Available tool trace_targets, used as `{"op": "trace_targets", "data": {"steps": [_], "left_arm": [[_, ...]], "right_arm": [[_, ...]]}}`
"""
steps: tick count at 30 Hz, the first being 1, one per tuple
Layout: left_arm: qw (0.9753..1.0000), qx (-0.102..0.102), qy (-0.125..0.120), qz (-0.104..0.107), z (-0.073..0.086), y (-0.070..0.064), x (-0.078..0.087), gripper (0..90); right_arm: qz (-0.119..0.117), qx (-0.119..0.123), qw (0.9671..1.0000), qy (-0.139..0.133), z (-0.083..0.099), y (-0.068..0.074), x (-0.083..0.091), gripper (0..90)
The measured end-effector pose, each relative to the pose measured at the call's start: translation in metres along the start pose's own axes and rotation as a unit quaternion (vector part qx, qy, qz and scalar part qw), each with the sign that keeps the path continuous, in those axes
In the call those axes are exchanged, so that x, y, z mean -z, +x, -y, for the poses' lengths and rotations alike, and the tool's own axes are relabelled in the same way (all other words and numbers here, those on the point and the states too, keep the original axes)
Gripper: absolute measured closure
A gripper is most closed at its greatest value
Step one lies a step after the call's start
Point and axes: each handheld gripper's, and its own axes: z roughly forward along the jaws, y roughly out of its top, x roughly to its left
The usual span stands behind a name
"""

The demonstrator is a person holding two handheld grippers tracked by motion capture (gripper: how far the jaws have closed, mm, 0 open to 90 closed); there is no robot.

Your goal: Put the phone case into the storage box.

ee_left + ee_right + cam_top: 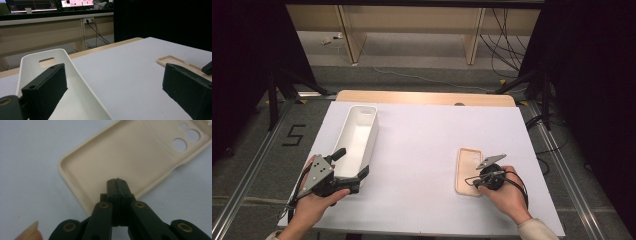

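phone case [468, 171] lies flat on desk [422, 150], long axis running away from person; right gripper [117, 182] jaws pressed together over its near end. left gripper [354, 167] jaws wide, straddling the white bin [357, 137] wall.

Grey floor [257, 165], wooden desks [412, 30] behind.

I see the phone case [468, 170], beige and soft-edged, lying flat on the white desk [427, 145] with its open inner side up. I note its camera cutouts at the far end. It sits right of centre, near the front edge. The white bin [357, 137] stands well apart, at left.
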Motion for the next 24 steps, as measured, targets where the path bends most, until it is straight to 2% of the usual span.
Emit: {"op": "trace_targets", "data": {"steps": [2, 4, 5, 9, 13, 15, 16, 17, 18, 24], "left_arm": [[1.0, 0.0, 0.0, 0.0, 0.0, 0.0, 0.0, 5.0], [1.0, 0.0, 0.0, 0.0, 0.0, 0.0, 0.0, 5.1], [1.0, 0.0, 0.0, 0.0, 0.0, 0.0, 0.0, 5.1], [1.0, 0.0, 0.001, 0.0, 0.0001, -0.0001, -0.0001, 5.1], [1.0, 0.0, 0.0, 0.0, 0.0001, -0.0001, -0.0001, 5.1], [1.0, 0.0, 0.0, 0.0, 0.0001, -0.0001, -0.0001, 5.1], [1.0, 0.0, 0.001, 0.0, 0.0001, -0.0001, -0.0001, 5.1], [1.0, 0.0, 0.001, 0.001, 0.0002, -0.0001, -0.0001, 5.2], [1.0, -0.001, 0.001, 0.001, 0.0002, -0.0001, -0.0002, 5.3], [1.0, -0.001, 0.001, 0.0, 0.0001, -0.0001, -0.0001, 5.3]], "right_arm": [[-0.001, 0.002, 1.0, -0.001, 0.0004, -0.0015, 0.0, 90.0], [0.0, -0.007, 1.0, 0.003, 0.0009, -0.0007, 0.0009, 90.0], [0.002, 0.003, 1.0, 0.001, 0.0009, -0.0027, 0.0006, 90.0], [0.003, 0.001, 1.0, -0.002, 0.0016, -0.0037, 0.0007, 90.0], [0.006, -0.014, 0.9999, 0.004, 0.0027, -0.0035, 0.0017, 90.0], [0.007, -0.004, 1.0, -0.001, 0.0031, -0.0065, 0.0015, 90.0], [0.006, -0.017, 0.9998, 0.006, 0.0032, -0.0052, 0.0027, 90.0], [0.008, -0.018, 0.9998, 0.007, 0.0034, -0.0052, 0.0026, 90.0], [0.01, -0.008, 0.9999, 0.004, 0.0037, -0.0075, 0.0023, 90.0], [0.011, -0.009, 0.9999, 0.001, 0.0048, -0.0102, 0.0027, 90.0]]}}
